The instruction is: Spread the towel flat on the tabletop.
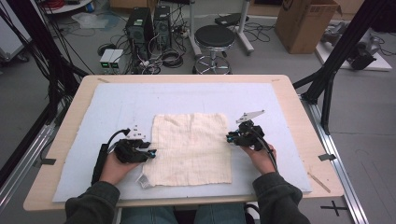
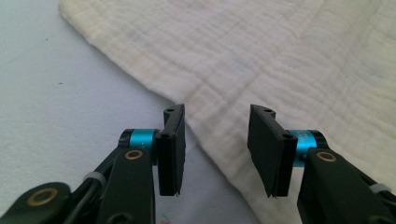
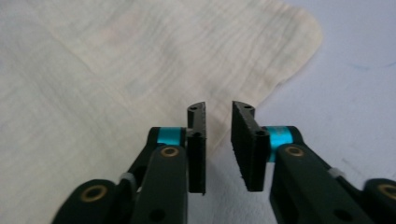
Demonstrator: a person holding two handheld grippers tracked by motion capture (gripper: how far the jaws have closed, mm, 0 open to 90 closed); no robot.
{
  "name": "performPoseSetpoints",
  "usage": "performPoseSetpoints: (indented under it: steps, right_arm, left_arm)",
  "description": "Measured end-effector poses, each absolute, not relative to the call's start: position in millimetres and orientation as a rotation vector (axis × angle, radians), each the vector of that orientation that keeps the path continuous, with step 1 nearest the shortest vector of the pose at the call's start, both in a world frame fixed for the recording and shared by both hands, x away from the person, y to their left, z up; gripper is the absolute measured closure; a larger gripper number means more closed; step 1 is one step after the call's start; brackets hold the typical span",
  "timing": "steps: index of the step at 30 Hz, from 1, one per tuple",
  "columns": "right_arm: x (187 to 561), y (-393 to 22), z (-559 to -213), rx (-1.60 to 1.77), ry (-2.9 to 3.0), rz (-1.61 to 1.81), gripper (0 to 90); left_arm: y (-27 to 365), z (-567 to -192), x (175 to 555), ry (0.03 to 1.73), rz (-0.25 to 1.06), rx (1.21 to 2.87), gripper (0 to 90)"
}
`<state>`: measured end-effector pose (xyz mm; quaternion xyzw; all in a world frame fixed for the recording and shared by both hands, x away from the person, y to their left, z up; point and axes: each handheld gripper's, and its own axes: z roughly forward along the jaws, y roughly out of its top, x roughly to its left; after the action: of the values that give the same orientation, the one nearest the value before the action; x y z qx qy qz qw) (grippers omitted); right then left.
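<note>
two grippers sit at opposite side edges of a cream cloth (image 1: 192, 148) that lies flat near the middle of a pale blue mat (image 1: 107, 100) on the wooden surface (image 1: 299, 109). from the high view the cloth reads as nearly square, its edges running roughly along the surface's edges, with a small white tag (image 1: 143, 181) at its near left corner; the left gripper (image 1: 150, 152) is at its left edge and the right gripper (image 1: 229, 137) at its right edge. the left gripper view brings out the cloth's quilted weave and shows that gripper's fingers (image 2: 172, 149) apart, the cloth edge running between them unpinched. the right gripper view shows its fingers (image 3: 197, 148) narrowly apart over the rounded corner, gripping nothing. beyond the surface stand a black stool (image 1: 214, 38), two computer towers (image 1: 149, 25) and a cardboard box (image 1: 306, 22).
</note>
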<state>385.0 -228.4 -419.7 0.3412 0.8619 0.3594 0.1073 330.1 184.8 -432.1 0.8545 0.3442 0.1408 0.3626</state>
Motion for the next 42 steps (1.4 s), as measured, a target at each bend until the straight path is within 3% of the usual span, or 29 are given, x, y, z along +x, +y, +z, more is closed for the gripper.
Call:
performPoseSetpoints:
  steps: [8,19,25,33,42]
  right_arm:
    - [369,-221,-418,0.903,2.587,1.151,63.3]
    - [354,-209,-429,0.837,2.684,1.115,62.7]
    - [350,-208,-434,0.820,2.711,1.064,61.5]
    - [341,-213,-435,0.770,2.695,1.044,60.7]
    - [341,-218,-428,0.804,2.652,1.153,47.2]
  left_arm:
    - [187,-423,323,0.842,0.383,2.120,59.3]
    - [179,-427,318,0.776,0.357,2.203,72.2]
    - [178,-431,319,0.794,0.348,2.243,70.7]
    - [193,-429,314,0.832,0.342,2.151,67.4]
    - [203,-419,308,0.831,0.311,2.028,59.6]
